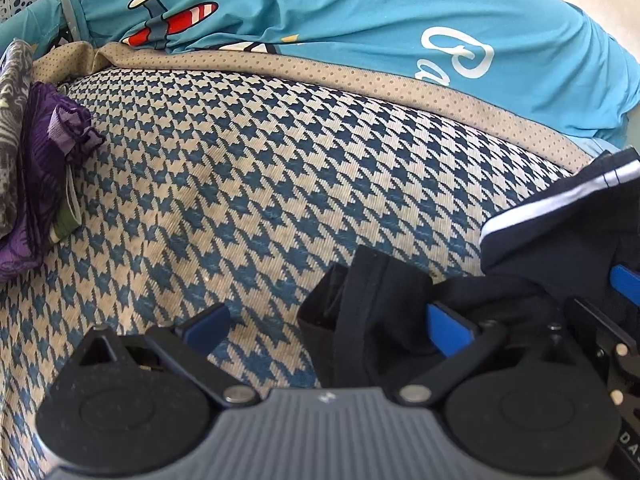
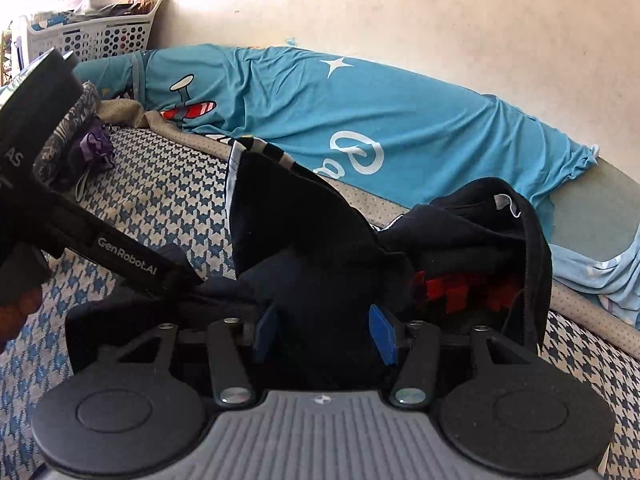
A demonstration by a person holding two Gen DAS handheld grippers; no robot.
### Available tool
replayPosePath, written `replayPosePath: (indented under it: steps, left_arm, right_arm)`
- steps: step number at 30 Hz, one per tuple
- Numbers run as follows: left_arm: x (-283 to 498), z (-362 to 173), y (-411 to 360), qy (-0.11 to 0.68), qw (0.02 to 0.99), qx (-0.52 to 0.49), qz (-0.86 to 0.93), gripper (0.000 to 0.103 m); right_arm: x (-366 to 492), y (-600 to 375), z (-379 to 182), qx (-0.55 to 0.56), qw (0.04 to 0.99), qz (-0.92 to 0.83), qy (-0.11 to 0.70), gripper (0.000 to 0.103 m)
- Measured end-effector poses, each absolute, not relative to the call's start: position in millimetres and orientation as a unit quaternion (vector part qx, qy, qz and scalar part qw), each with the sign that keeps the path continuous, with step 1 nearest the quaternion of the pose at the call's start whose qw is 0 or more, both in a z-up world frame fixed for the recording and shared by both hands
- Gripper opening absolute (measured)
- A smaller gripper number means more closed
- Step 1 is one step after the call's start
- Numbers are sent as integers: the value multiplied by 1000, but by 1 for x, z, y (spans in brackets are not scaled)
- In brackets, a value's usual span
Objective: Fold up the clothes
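A black garment (image 2: pixel 300 220) with a white stripe and a red print lies bunched on the houndstooth cushion (image 1: pixel 240 180). In the right wrist view my right gripper (image 2: pixel 325 334) has its blue pads pressed on a thick fold of this cloth. My left gripper (image 1: pixel 328 328) stands wide open low over the cushion. A strip of the black garment (image 1: pixel 372 300) hangs between its fingers, close to the right pad, and nothing squeezes it. One blue finger (image 1: pixel 624 280) of the right tool shows at the right edge.
A teal shirt (image 2: pixel 320 112) with a plane print is spread along the back by the wall. Folded purple and grey clothes (image 1: pixel 32 160) are stacked at the left. A white laundry basket (image 2: pixel 92 36) stands in the far left corner.
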State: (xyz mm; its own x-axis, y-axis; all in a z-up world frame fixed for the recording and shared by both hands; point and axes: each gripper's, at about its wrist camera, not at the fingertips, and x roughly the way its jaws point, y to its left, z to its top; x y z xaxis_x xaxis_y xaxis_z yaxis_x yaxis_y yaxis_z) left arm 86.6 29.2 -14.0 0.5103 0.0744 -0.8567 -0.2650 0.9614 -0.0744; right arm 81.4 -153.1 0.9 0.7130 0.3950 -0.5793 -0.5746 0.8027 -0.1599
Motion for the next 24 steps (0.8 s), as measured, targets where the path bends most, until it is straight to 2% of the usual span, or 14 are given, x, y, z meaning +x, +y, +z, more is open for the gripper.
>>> replayPosePath:
  steps: [4,6,8,11,14,24]
  left_arm:
    - [86,-15,28,485,864,-94,96,103]
    - [85,-16,27,485,864,-89,96,103]
    - [85,-16,26,486,865,-86,94,103]
    - [83,-16,26,486,865,-85,92,103]
    - [81,-16,25,489,864,-83,92,103]
    - [72,-15,20,497,861,-70,82,103]
  right_arm:
    - [81,-148,-3,-182,908,271,264,51]
    - [79,-145,-5,-194,907,271,258,43]
    - [80,-143,-7,-194,906,271,261,27]
    - [81,-142,-6,-184,909,269,259,15]
    - [86,-145,1,-151,917,263,258,10]
    - [119,-177,34,71,933,250,247,9]
